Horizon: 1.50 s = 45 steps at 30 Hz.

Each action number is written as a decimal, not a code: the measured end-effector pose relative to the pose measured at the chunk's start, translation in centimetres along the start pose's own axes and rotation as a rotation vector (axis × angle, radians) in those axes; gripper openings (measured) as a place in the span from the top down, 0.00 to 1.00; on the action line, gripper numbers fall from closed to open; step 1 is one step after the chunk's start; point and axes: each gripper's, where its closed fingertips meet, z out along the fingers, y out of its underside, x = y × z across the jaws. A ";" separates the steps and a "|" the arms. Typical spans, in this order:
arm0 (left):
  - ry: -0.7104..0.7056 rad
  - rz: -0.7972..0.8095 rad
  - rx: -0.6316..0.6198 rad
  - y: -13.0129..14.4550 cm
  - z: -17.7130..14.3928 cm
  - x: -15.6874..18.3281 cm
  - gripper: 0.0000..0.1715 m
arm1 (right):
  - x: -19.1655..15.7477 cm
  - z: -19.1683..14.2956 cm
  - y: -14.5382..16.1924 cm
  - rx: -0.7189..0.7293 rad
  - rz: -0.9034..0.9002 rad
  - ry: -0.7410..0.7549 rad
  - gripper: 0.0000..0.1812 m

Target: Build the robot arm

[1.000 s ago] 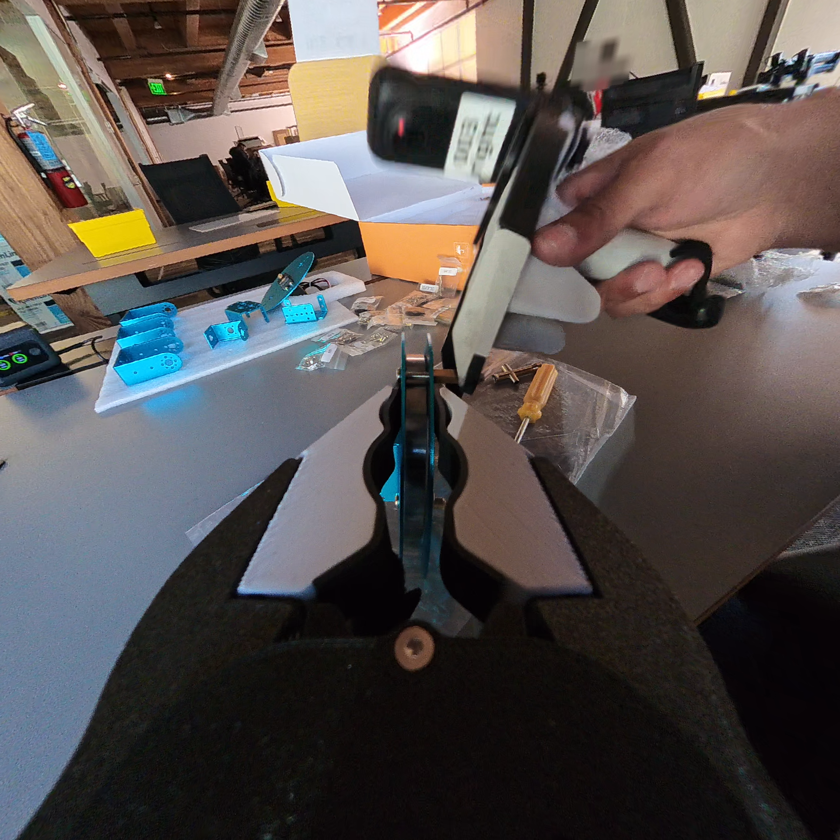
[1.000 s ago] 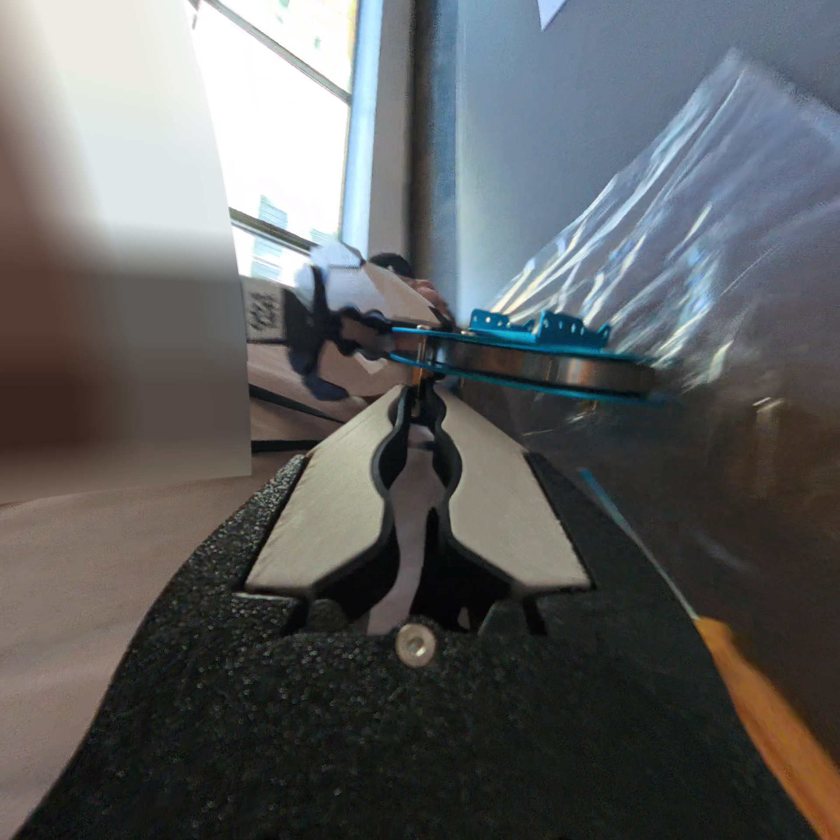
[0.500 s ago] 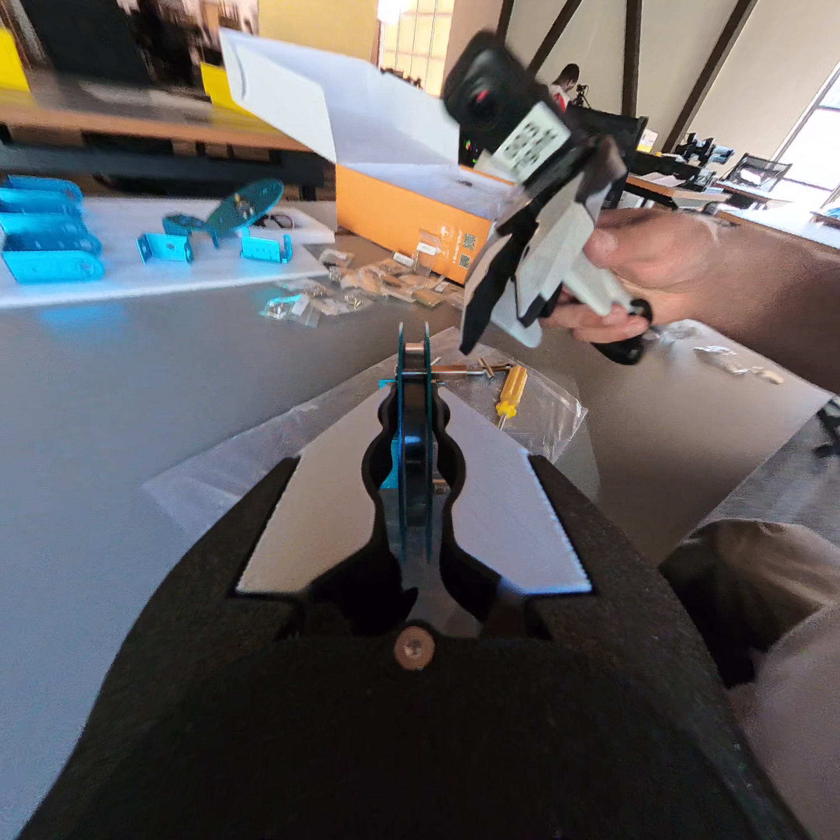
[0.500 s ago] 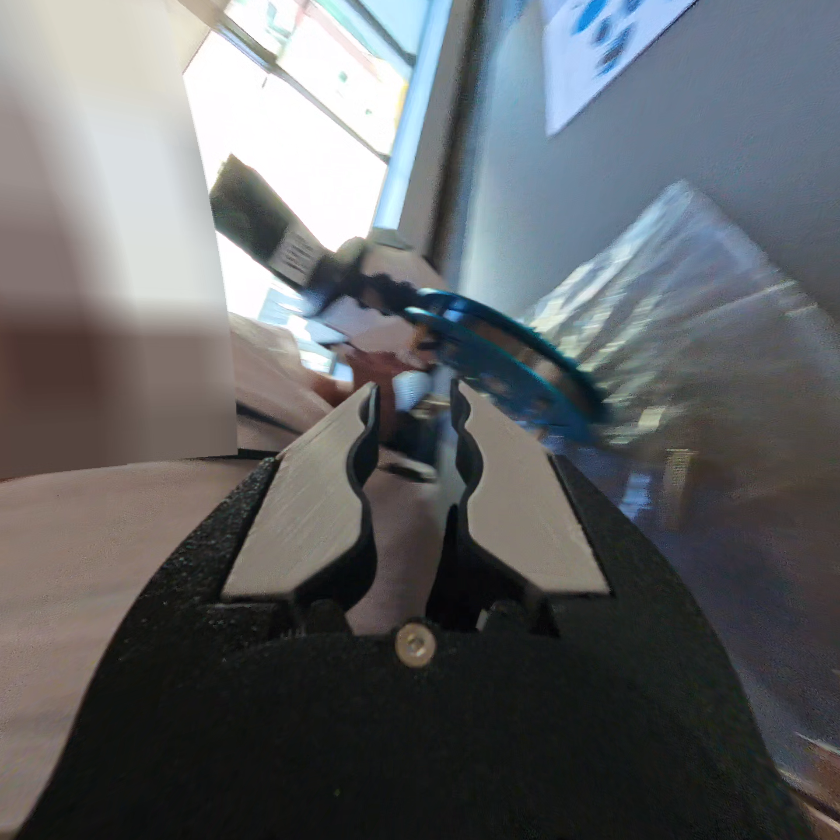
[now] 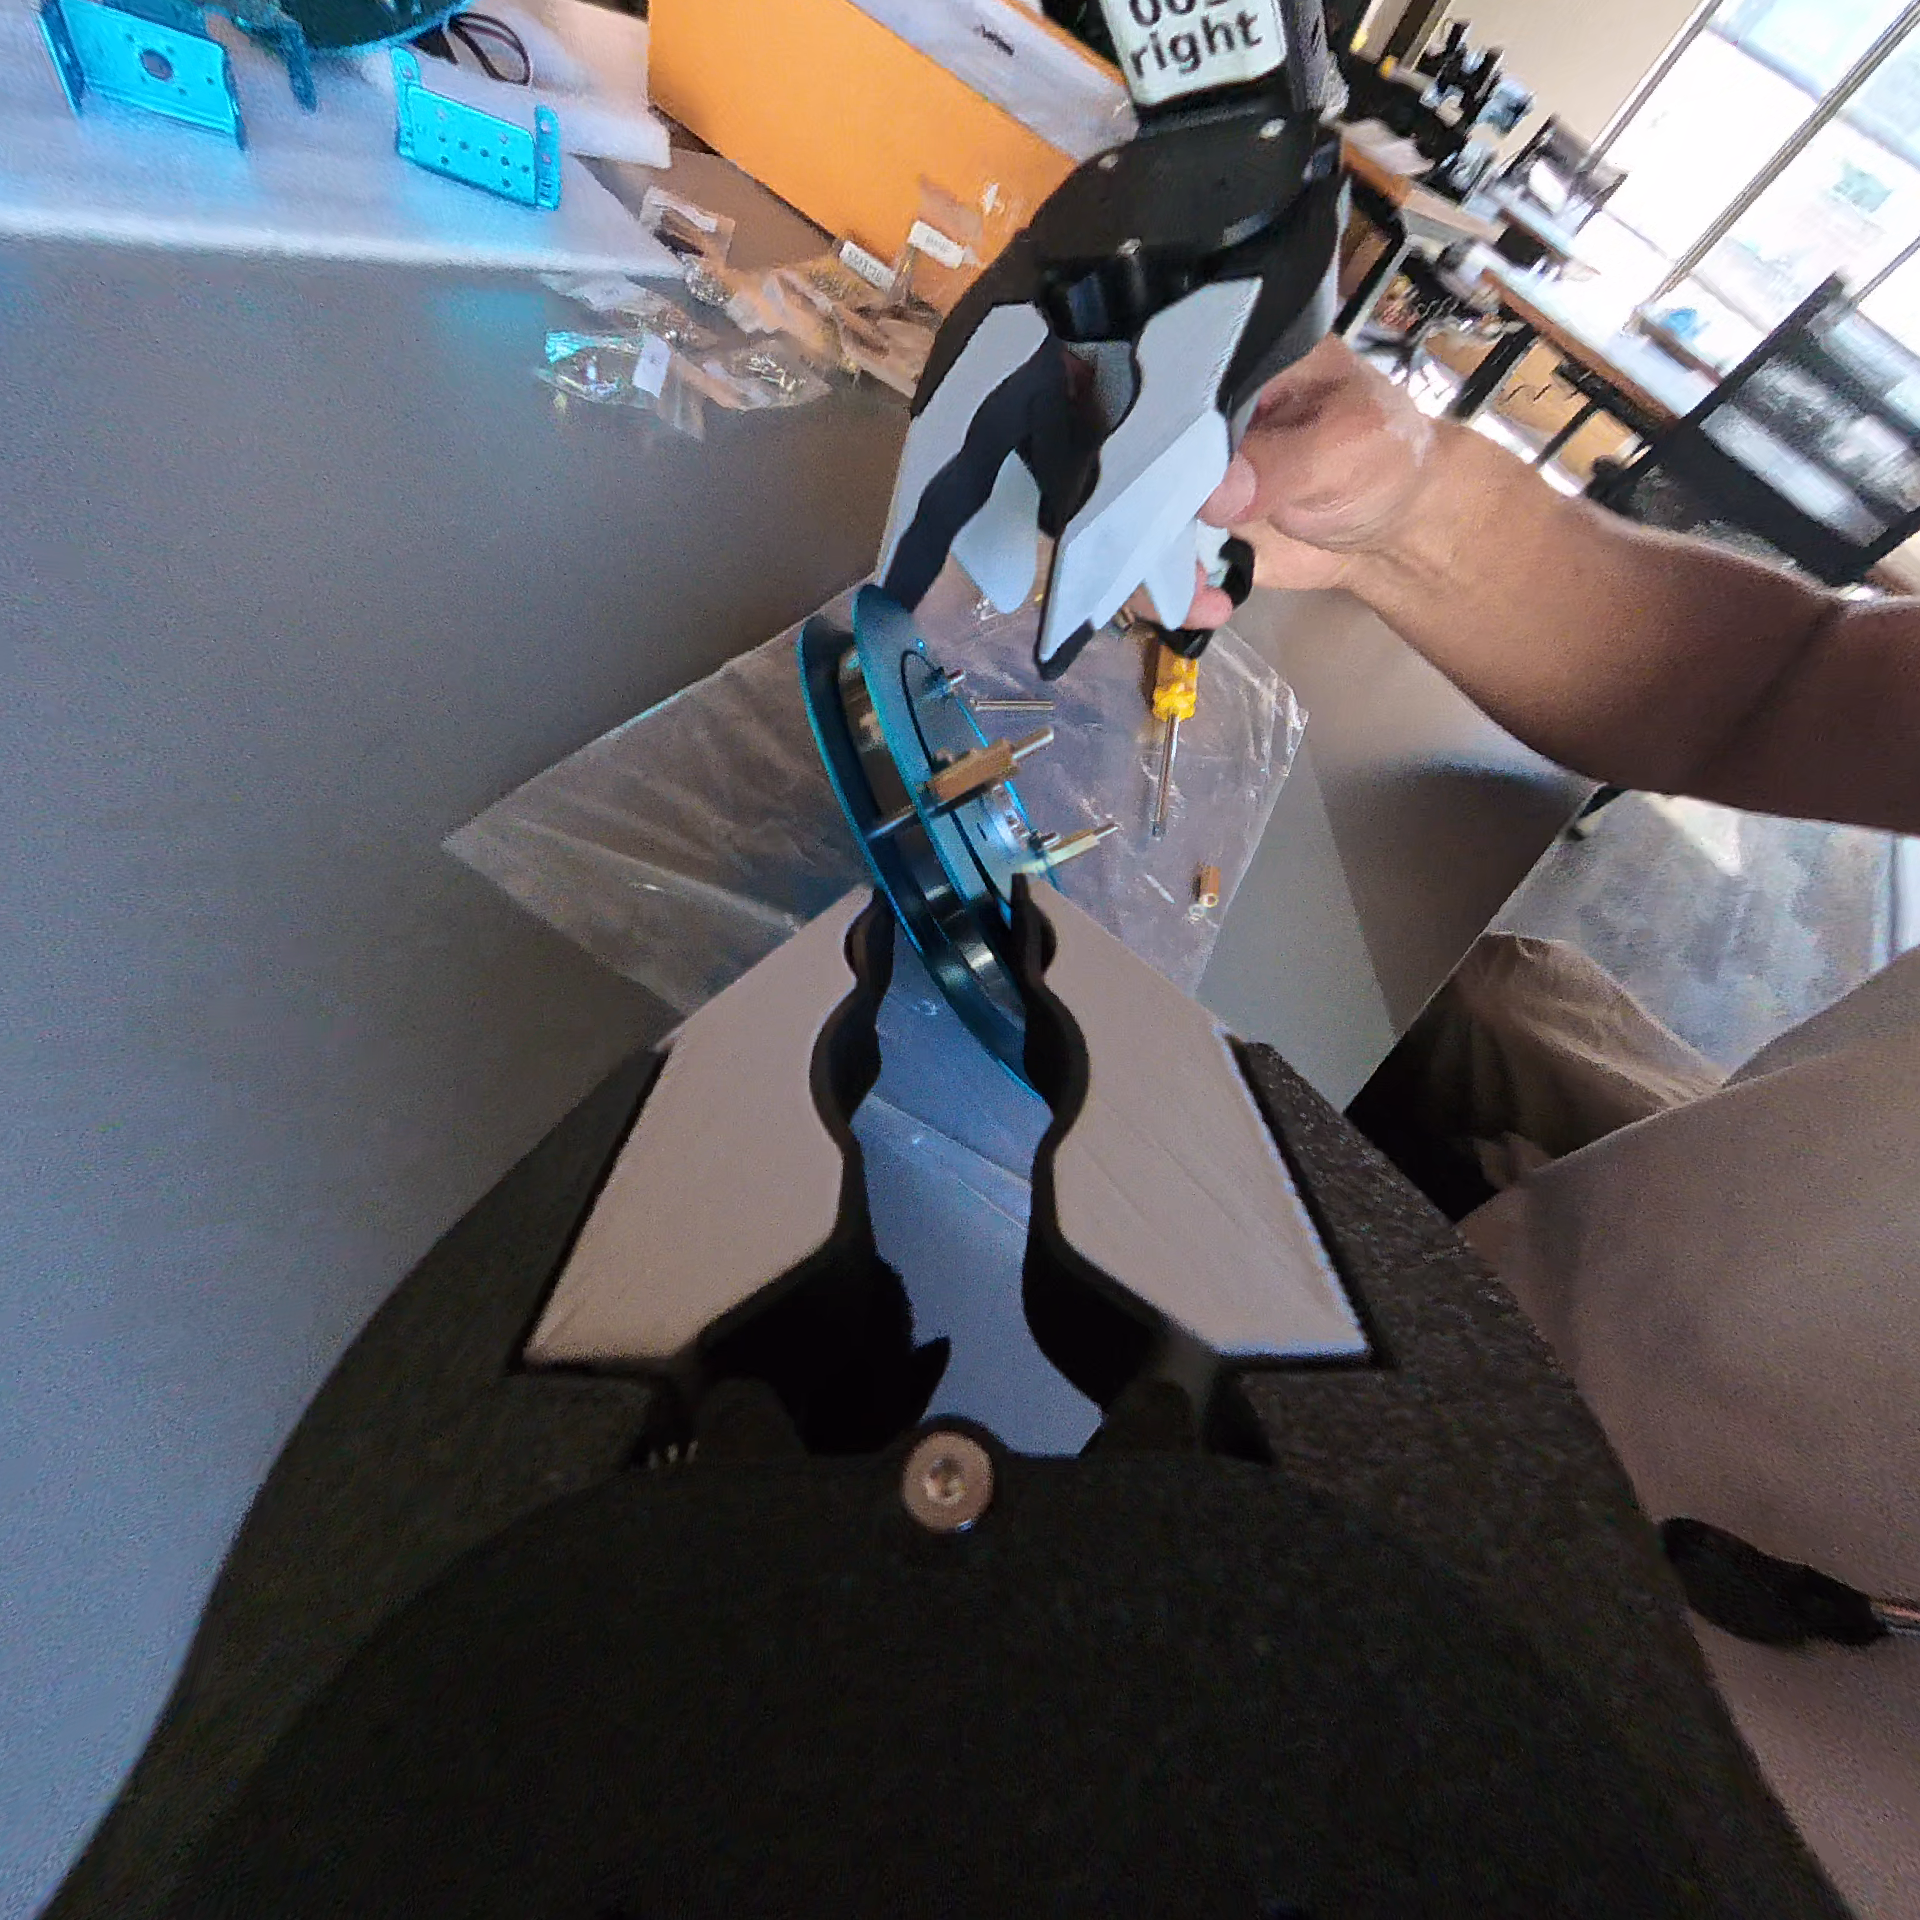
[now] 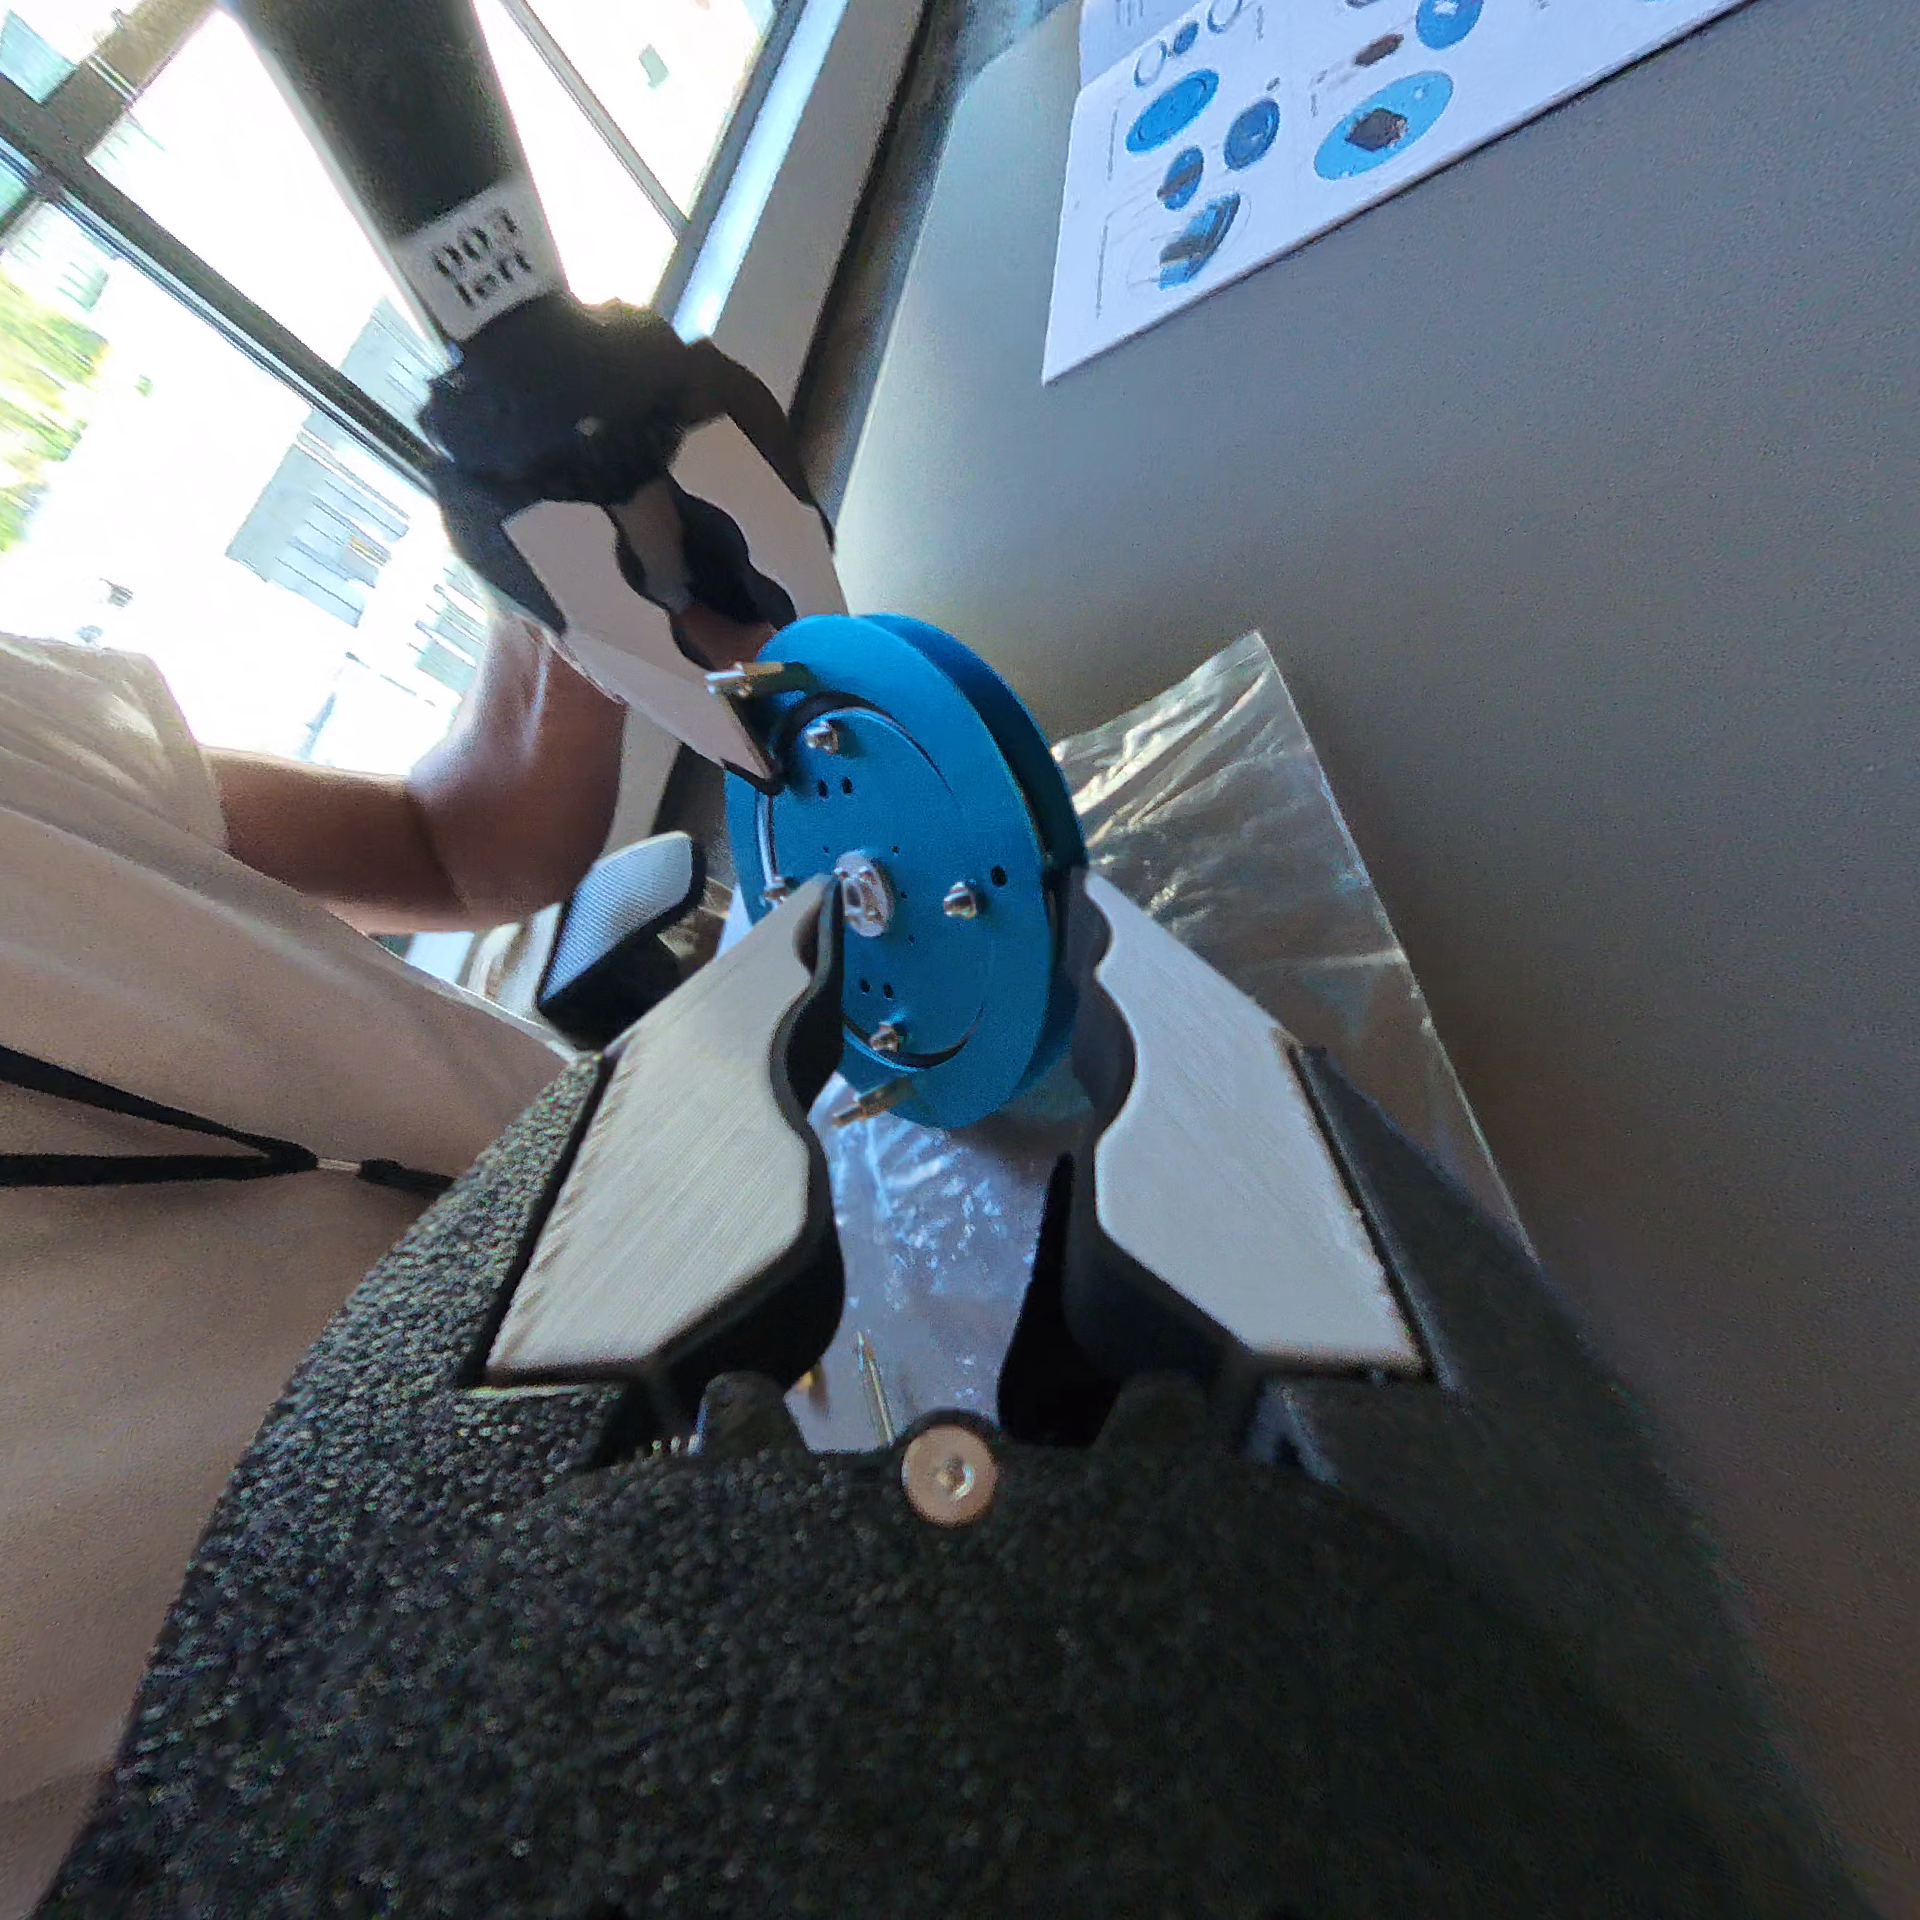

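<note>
A blue disc assembly [image 5: 904,727] of two round plates with brass standoffs hangs in the air above a clear plastic bag [image 5: 644,831]. My left gripper [image 5: 948,896] is shut on its lower rim, and the disc sits tilted between the fingertips. In the right wrist view the disc [image 6: 914,831] shows its flat face, and the left gripper's fingers [image 6: 665,665] clamp its far rim beside a standoff. My right gripper [image 6: 956,888] is open and straddles the disc's near rim. In the left wrist view it [image 5: 977,629] comes down from above, with one fingertip at the top rim.
On the grey table [image 5: 260,623] lie a yellow-handled screwdriver [image 5: 1174,675], a loose brass standoff [image 5: 1208,883], small hardware bags [image 5: 727,364], an orange box [image 5: 831,114] and blue brackets [image 5: 473,135] on white foam. A printed sheet [image 6: 1299,156] lies farther off. A person's arm [image 5: 1558,644] crosses the right. The gap from one gripper's tips to the other's is roughly 7 cm.
My right gripper has opened off the standoff and swung round to straddle the disc's rim. The disc has tilted in my left gripper, whose fingers stand wider apart.
</note>
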 end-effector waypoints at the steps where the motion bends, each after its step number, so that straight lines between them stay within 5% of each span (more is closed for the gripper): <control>1: 0.017 -0.015 0.012 0.2 -0.1 -0.1 0.88 | 0.0 0.1 -0.1 0.009 0.004 0.001 0.76; 5: 0.080 -0.022 0.038 0.6 -0.6 -0.3 0.89 | 1.9 0.4 0.0 0.002 -0.061 0.112 0.72; 8: 0.122 0.037 0.022 0.5 -0.7 0.2 0.89 | -0.1 1.2 0.7 -0.045 0.072 -0.104 0.82; 11: 0.119 0.018 -0.032 0.7 -0.6 -0.2 0.88 | -0.6 1.1 0.8 -0.059 0.106 -0.104 0.86; 17: 0.089 0.032 -0.048 1.1 0.0 -0.9 0.87 | -1.3 -0.8 0.0 -0.208 -0.048 0.157 0.87; 24: 0.128 0.189 0.073 -3.0 -0.8 0.7 0.81 | -2.7 -1.4 -1.1 -0.395 -0.372 0.366 0.87; 27: 0.207 0.259 0.014 -3.1 0.7 2.0 0.78 | -4.3 -0.4 -0.9 -0.385 -0.517 0.336 0.87; 30: 0.227 0.352 -0.057 -2.2 1.8 2.6 0.89 | -4.8 -0.1 -0.8 -0.329 -0.552 0.310 0.87; 37: 0.178 0.506 -0.025 -1.7 1.6 4.5 0.92 | -7.6 -3.1 -0.6 -0.076 -0.647 0.359 0.86; 45: 0.181 0.514 -0.019 -1.5 1.7 5.4 0.93 | -8.2 -2.9 0.1 -0.169 -0.757 0.395 0.90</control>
